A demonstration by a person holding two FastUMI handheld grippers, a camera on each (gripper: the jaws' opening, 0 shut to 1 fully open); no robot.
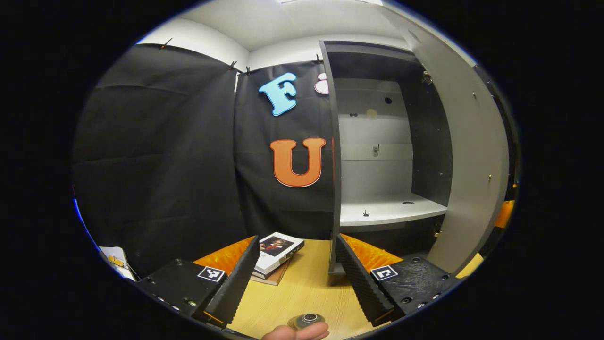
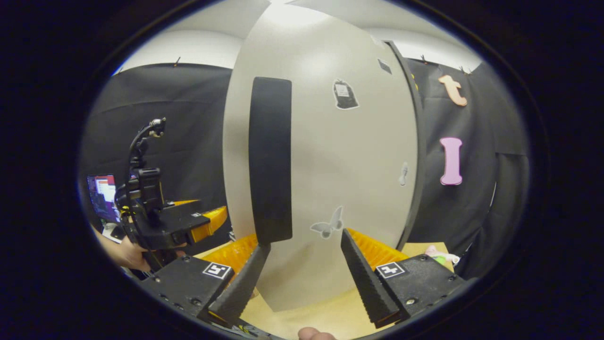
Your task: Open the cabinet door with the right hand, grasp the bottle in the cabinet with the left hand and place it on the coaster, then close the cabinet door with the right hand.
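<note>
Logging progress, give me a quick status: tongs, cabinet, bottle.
Left tongs open, empty. Right tongs open, facing the door near its handle. Cabinet open, shelf bare, bottle top at left view's bottom edge.

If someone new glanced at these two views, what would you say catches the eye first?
In the left gripper view, the open cabinet stands out at right, its pale shelf bare, with a stack of books on the wooden table between the fingers. In the right gripper view, the pale cabinet door looms close, with a tall dark handle and butterfly sticker.
</note>
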